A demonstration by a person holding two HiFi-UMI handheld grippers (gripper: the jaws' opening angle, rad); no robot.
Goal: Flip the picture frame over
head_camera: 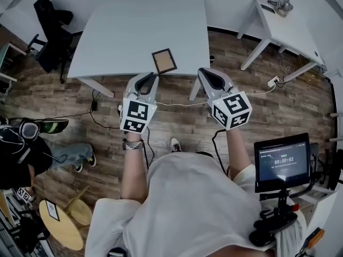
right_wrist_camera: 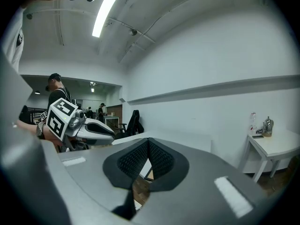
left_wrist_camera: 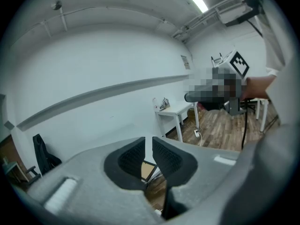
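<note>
A small picture frame [head_camera: 163, 61] with a dark border and a tan panel lies flat near the front edge of the white table [head_camera: 134, 31]. Both grippers hover over the wooden floor just short of that edge. My left gripper [head_camera: 150, 77] is slightly left of the frame, its jaws a narrow gap apart with nothing between them. In the left gripper view [left_wrist_camera: 148, 142] a strip of the frame [left_wrist_camera: 146, 169] shows through the gap. My right gripper [head_camera: 204, 72] is to the frame's right. Seen in the right gripper view [right_wrist_camera: 148, 143], its pads meet at the tips and hold nothing.
A black office chair [head_camera: 51, 25] stands at the table's left. A smaller white table [head_camera: 284, 28] with a metal object is at the back right. Cables run over the floor. A monitor on a stand [head_camera: 282, 162] is at my right, and another person [head_camera: 21, 154] at the left.
</note>
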